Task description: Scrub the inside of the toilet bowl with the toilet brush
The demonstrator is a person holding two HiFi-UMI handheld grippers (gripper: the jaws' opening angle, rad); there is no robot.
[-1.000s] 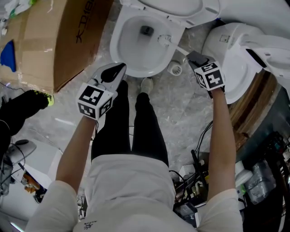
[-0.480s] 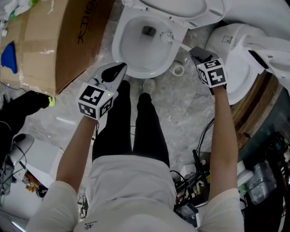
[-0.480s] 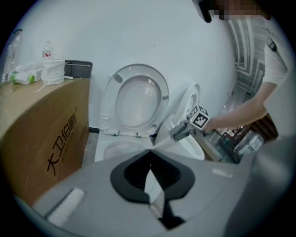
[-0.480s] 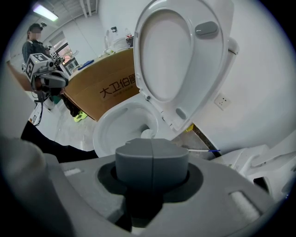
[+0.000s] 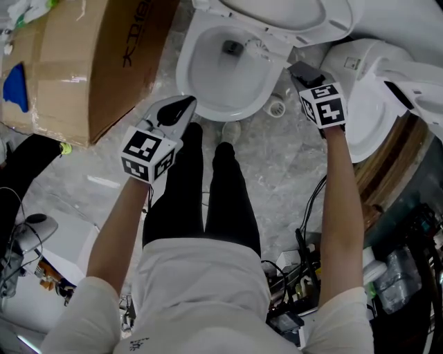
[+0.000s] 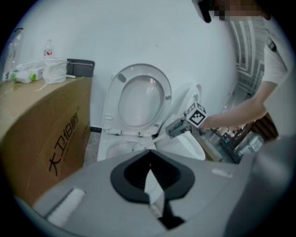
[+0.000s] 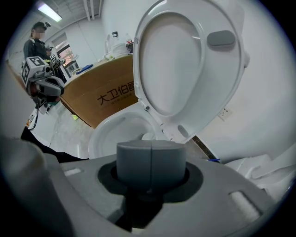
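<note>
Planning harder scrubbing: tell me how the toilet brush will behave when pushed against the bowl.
The toilet brush has a thin white handle, so it probably flexes slightly. Its bristly head likely gives, then springs back.

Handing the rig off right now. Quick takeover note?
Right claw: shut on the toilet brush, handle angled down into the toilet bowl.
Left claw: shut, empty, held near the bowl's front left rim.
Brush head is at the back right of the bowl, beside the drain opening. The seat is up.
Done: brush is in the bowl; how much is scrubbed can't be told.
Left: likely the front and left walls.
</note>
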